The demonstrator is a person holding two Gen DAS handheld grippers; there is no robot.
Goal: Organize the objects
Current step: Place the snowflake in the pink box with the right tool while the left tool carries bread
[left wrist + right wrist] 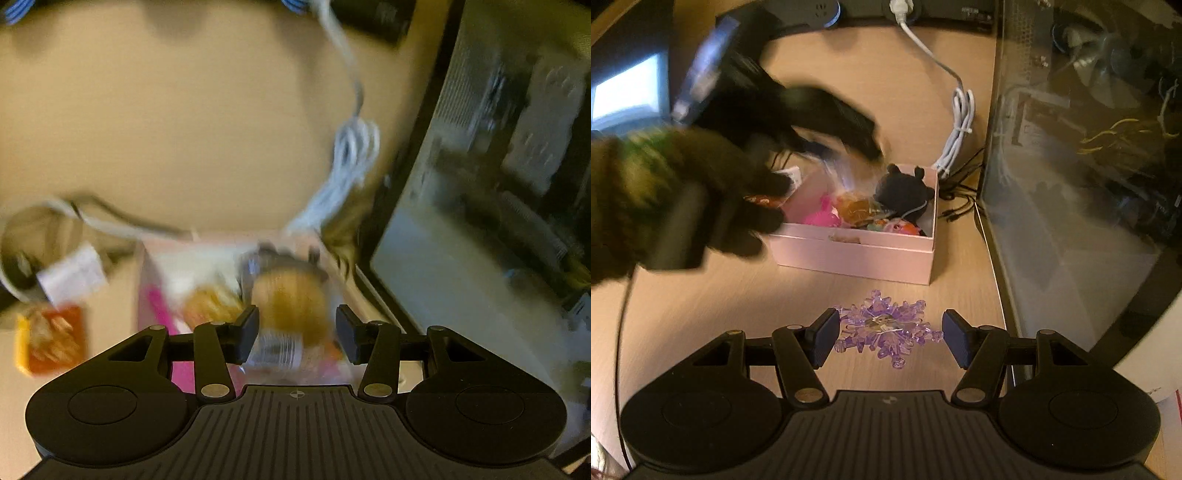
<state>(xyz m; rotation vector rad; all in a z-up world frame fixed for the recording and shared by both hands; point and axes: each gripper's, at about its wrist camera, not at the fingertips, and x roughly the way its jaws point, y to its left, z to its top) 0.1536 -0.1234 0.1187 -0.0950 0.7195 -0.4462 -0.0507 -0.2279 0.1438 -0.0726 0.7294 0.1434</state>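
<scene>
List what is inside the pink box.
The pink box holds a black plush toy, a pink toy and an orange packet; its left end is hidden by the left gripper.

A light wooden desk point(701, 314) under warm light, glass-sided computer case point(1071, 184) (reflective) alongside.

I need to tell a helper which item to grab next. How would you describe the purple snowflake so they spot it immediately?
Find the pink box on the wooden desk. In front of it lies the snowflake, between the open right gripper's fingers. Unlike the toys inside the box, it is translucent purple.
</scene>
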